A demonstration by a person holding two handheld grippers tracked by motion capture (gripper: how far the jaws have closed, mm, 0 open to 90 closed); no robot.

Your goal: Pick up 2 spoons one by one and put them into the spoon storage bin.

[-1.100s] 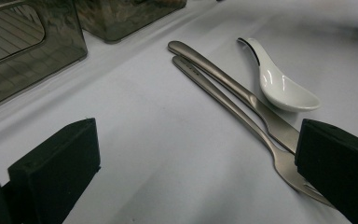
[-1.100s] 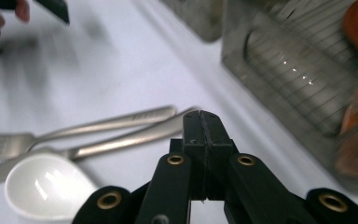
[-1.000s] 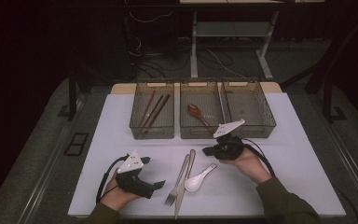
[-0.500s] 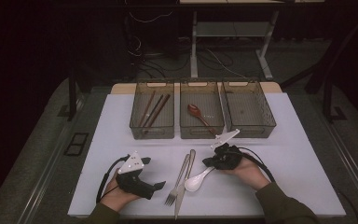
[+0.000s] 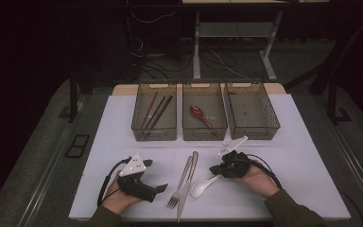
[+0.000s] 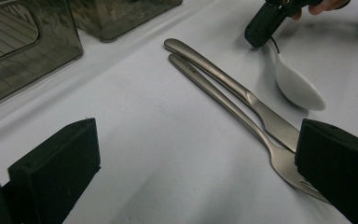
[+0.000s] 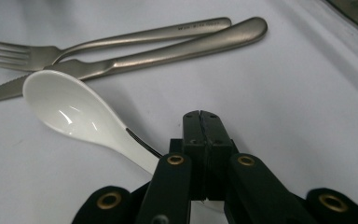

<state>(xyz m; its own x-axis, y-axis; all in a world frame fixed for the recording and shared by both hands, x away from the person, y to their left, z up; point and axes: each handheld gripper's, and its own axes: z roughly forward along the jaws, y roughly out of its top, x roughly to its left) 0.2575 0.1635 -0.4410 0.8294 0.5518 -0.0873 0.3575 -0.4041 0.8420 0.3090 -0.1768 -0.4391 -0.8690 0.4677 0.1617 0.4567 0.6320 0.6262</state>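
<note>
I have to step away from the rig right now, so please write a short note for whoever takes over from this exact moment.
Right tool: jaws shut, over the handle of the white spoon; whether it grips the handle cannot be told. The spoon lies on the table.
Left tool: open, holding nothing, beside the fork.
Fork and knife lie side by side on the table, touching.
Done: chopsticks are in the left bin, a brown spoon in the middle bin.
Left: probably white spoon to the middle bin; fork and knife are unsorted; the right bin holds nothing.
</note>
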